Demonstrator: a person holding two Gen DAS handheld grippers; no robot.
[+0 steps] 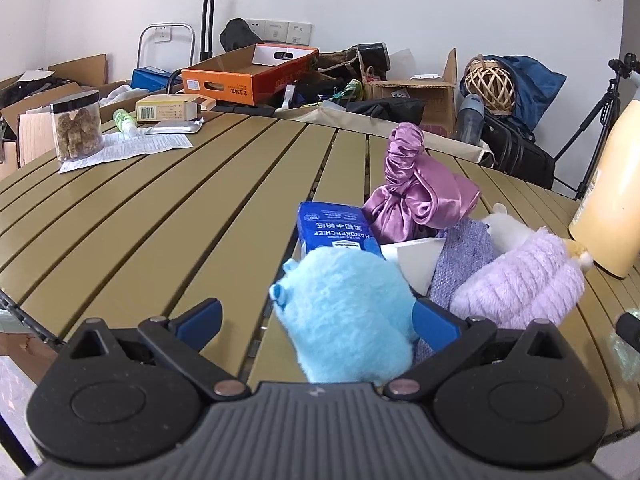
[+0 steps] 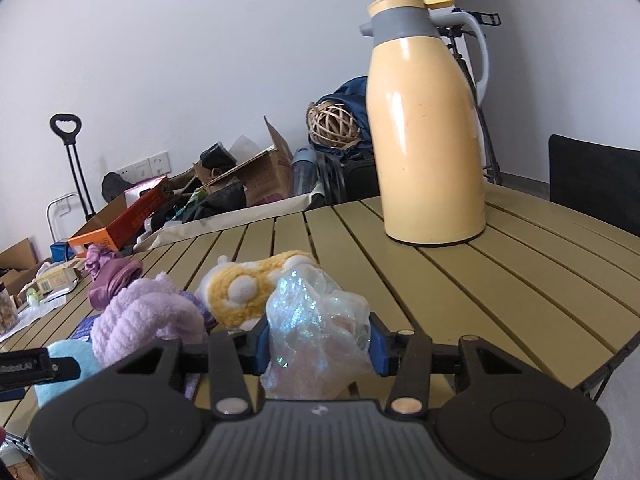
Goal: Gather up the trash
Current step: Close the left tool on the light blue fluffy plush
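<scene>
You see the crumpled plastic wrapper (image 2: 316, 328) in thin, shiny film with an iridescent glitter — the blue pads gripping it look matt. The thermos jug (image 2: 428, 120) has a smooth, glossy yellow shell and a matt grey collar. The slatted table (image 1: 160, 216) looks smooth and semi-matt. The blue plush toy (image 1: 348, 320) and lilac plush toy (image 1: 520, 284) are fuzzy cloth — the purple bonnet (image 1: 420, 196) is shiny satin. The tissue pack (image 1: 332, 228) is glossy plastic.

A crumpled, clear plastic wrapper (image 2: 316, 328) with an iridescent shimmer is pinched between the right gripper's (image 2: 318, 346) blue pads, bulging above them, just in front of a yellow plush toy (image 2: 244, 292).
</scene>
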